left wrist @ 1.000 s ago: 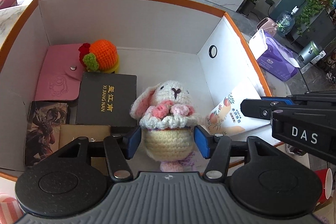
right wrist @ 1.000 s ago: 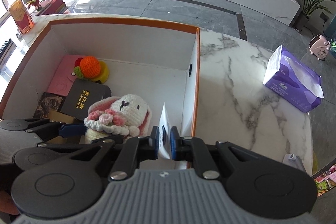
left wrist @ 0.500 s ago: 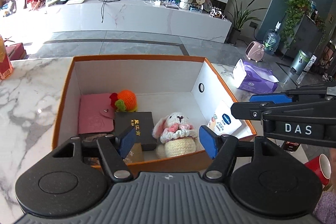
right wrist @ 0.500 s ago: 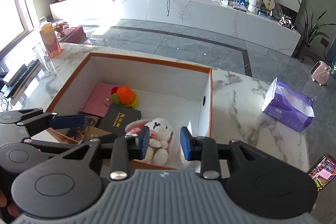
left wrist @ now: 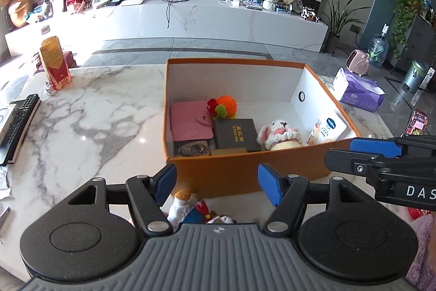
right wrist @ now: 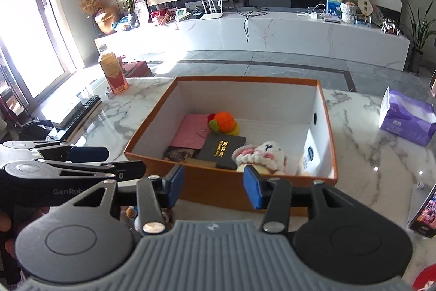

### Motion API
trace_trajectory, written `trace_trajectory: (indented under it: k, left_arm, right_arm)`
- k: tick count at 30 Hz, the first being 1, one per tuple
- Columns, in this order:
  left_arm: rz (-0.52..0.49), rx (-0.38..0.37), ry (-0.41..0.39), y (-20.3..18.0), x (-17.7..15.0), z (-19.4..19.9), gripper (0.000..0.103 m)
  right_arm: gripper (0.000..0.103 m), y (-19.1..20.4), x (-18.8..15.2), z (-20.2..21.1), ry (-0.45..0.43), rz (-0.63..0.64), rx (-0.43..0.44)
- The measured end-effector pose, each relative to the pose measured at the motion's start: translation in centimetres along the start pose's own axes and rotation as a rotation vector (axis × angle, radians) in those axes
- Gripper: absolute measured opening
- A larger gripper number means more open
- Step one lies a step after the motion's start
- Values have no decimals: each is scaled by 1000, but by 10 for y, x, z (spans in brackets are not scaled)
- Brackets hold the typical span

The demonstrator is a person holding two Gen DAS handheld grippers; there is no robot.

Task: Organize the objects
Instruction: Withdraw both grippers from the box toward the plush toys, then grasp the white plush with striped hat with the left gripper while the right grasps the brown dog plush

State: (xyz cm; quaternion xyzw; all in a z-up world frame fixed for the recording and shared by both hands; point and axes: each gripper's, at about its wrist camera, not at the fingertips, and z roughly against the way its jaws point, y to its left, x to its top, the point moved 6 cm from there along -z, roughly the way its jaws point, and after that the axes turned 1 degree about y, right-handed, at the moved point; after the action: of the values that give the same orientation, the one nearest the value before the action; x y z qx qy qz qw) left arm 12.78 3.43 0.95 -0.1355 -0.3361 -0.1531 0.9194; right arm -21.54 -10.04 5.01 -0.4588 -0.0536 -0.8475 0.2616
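An orange box (left wrist: 231,171) (right wrist: 218,190) stands on the marble table. Inside lie a crochet bunny (left wrist: 278,134) (right wrist: 261,154), a black booklet (left wrist: 235,134) (right wrist: 222,150), a pink wallet (left wrist: 189,122) (right wrist: 190,131), an orange crochet fruit (left wrist: 224,106) (right wrist: 223,122) and a white pouch (left wrist: 325,128) (right wrist: 308,158) against the right wall. My left gripper (left wrist: 216,186) is open and empty in front of the box. My right gripper (right wrist: 214,188) is open and empty too. A small toy figure (left wrist: 190,206) lies on the table under the left gripper.
A purple tissue pack (left wrist: 359,96) (right wrist: 406,117) sits right of the box. A remote (left wrist: 17,123) (right wrist: 79,111) and a red-gold carton (left wrist: 54,62) (right wrist: 113,72) are to the left. A phone (left wrist: 417,123) (right wrist: 425,212) lies at the right.
Both grippers have pulled back and up out of the box. The right gripper opened and left the white pouch against the box's right wall. The bunny stays inside.
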Motion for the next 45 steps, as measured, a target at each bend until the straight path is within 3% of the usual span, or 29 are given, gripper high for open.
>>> trace_trajectory:
  k: [6, 13, 20, 24, 35, 45]
  left_arm:
    - [78, 26, 67, 41, -31, 5, 74]
    - [111, 24, 145, 67, -65, 2, 72]
    - [259, 25, 233, 83, -86, -16, 74]
    - [272, 19, 266, 82, -92, -27, 74]
    - [323, -29, 299, 85, -100, -43, 87]
    - [326, -55, 293, 82, -104, -51, 86]
  right_arm:
    - [51, 20, -32, -23, 86, -55, 58]
    - [56, 54, -65, -63, 214, -1, 105]
    - [60, 77, -80, -96, 281, 61, 124]
    - [62, 77, -85, -107, 304, 81, 108]
    - [66, 75, -93, -129, 320, 103, 95]
    - [54, 67, -97, -133, 323, 86, 100]
